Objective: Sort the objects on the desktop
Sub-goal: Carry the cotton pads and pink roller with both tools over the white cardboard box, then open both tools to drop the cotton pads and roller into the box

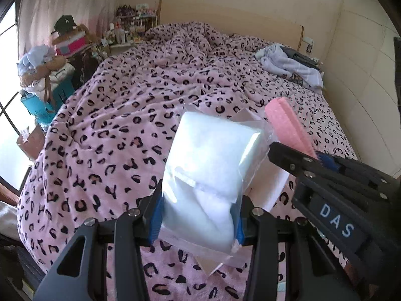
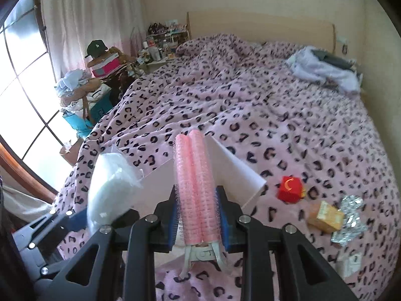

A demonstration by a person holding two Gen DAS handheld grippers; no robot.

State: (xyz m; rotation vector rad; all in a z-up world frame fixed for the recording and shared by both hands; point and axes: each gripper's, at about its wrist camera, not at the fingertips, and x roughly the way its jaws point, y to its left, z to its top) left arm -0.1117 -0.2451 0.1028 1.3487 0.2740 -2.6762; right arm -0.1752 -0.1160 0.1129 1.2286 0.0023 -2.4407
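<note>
Together, both claws carry their loads over the bed.
Left claw (image 1: pixel 198 215) is clamped on a clear plastic bag of white cotton pads (image 1: pixel 210 165); right claw (image 2: pixel 196 215) is clamped on a pink ridged hair-roller clip (image 2: pixel 194 188); both objects hang above the pink leopard-print bed cover (image 1: pixel 112 115), the claws close beside each other. A white open box (image 2: pixel 233 170) lies just beyond the loads, likely the sorting target. Risks, as judged: the slick, soft bag may slip from its pads; the neighbouring claws may knock together; the box may tip on the soft cover. Still unsorted on the cover to the right: a red cube-shaped carton (image 2: pixel 290 186), a yellow-orange packet (image 2: pixel 325 217), crumpled silver foil wrappers (image 2: pixel 351 220). Folded pale laundry (image 2: pixel 323 71) lies well apart.
</note>
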